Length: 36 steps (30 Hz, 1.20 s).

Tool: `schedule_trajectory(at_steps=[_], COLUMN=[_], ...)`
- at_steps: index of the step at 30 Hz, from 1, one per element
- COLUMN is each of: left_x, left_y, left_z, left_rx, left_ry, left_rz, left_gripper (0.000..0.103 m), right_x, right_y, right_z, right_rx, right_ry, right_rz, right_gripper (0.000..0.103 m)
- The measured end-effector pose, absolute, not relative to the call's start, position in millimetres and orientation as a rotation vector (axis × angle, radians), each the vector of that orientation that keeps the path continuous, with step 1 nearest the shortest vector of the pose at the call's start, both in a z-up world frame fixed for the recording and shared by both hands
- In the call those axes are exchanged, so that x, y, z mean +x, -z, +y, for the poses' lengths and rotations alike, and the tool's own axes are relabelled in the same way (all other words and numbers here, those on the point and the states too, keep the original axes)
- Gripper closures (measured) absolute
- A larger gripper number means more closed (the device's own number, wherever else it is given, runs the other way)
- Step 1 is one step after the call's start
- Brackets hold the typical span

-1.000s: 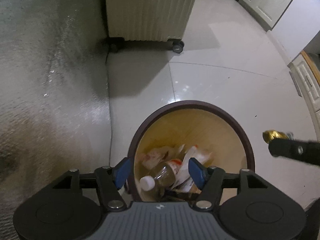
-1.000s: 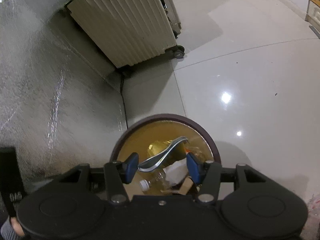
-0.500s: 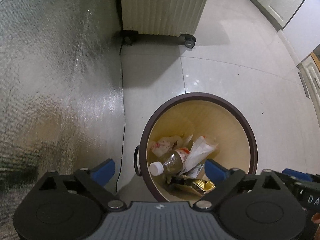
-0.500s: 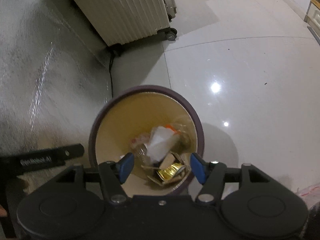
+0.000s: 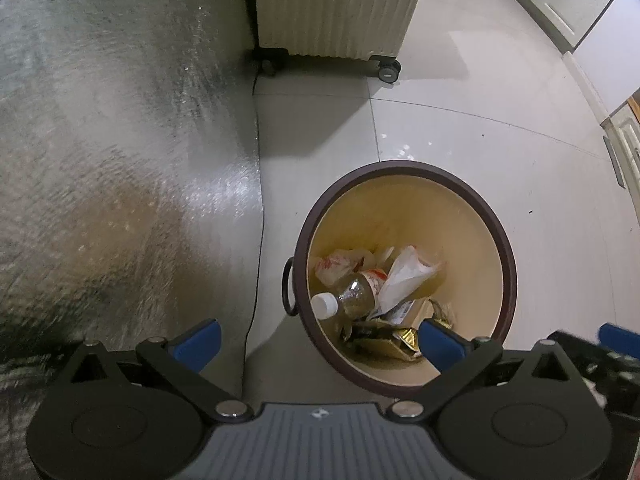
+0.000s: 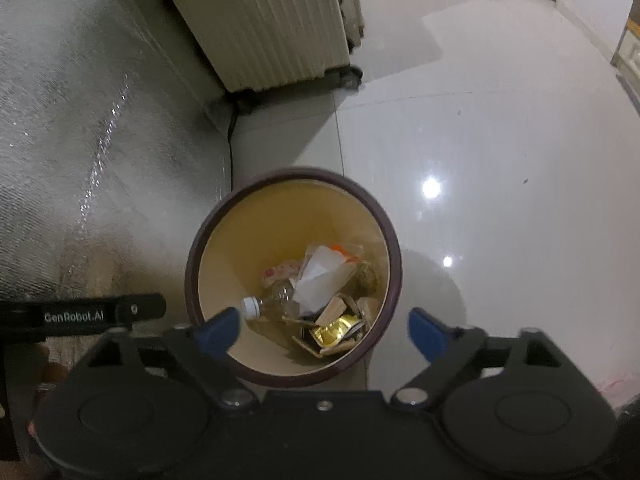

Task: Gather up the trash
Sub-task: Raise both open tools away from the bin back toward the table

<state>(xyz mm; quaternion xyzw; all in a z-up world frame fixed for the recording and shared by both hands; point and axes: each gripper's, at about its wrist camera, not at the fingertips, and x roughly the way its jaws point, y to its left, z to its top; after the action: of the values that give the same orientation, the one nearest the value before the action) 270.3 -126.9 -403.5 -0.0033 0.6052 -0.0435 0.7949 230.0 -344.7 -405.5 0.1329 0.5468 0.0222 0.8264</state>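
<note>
left gripper [image 5: 316,338]: jaws spread wide and have just been opening; nothing sits between the blue pads, which hang above the near rim of the bin
right gripper [image 6: 322,330]: jaws likewise wide apart, just been opening, with nothing held; it hangs over the near edge of the bin, pointing steeply down
bin [image 5: 506,240]: round, dark brown rim, pale yellow inside, standing on the glossy tiled floor [image 6: 500,140] just beside the edge of the silver foil mat [image 5: 120,160]
trash: all of it lies at the bottom of the bin, toward the near wall: a clear plastic bottle [image 5: 348,294] with a white cap, a white wrapper [image 5: 404,276] leaning over it, a gold foil packet [image 6: 334,330], and bits of brown cardboard
risk, rim strike: both tools hover close over the same opening; a careless sideways move could likely knock the rim and tip the light bin onto the slick tiles
risk, tools colliding: the right gripper's finger shows at the right edge of the left view, near the left one; they could clash if both pull back together
risk, leftovers: a pinkish bit at the lower right corner of the right view may be more litter, though too small to tell
suitcase [image 5: 332,4]: cream, ribbed, on wheels at the far end of the floor, well apart from the bin
</note>
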Motion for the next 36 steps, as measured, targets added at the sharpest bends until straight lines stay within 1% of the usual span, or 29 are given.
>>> schedule_trajectory(at_steps=[3,9,20,27,36], left_x=[264.7,252.6,219.6,191.4,153.4], left_y=[397.3,381.9,339.0,303.1,236.6], left_z=[-125.9,-124.6,-127.2,-130.5,-130.4], left_rx=[-0.007,0.000,0.020,0.042,0.045], left_ry=[0.091,0.092,0.103,0.125,0.147], left_rz=[1.295,1.271,1.214,1.164,1.024], left_gripper=[0.000,0.000,0.000,0.000,0.000], right_x=[224.0,212.9,179.0,149.4,108.4], right_y=[398.7,385.5,340.8,309.4,257.9], right_z=[-343.9,-344.4,-356.1,-362.4,-370.5], right_rx=[0.264,0.238,0.245,0.243,0.235], right_ry=[-0.037,-0.008,0.033,0.050,0.084], right_rz=[1.148,1.138,1.072,1.021,0.911], right_gripper=[0.000,0.000,0.000,0.000,0.000])
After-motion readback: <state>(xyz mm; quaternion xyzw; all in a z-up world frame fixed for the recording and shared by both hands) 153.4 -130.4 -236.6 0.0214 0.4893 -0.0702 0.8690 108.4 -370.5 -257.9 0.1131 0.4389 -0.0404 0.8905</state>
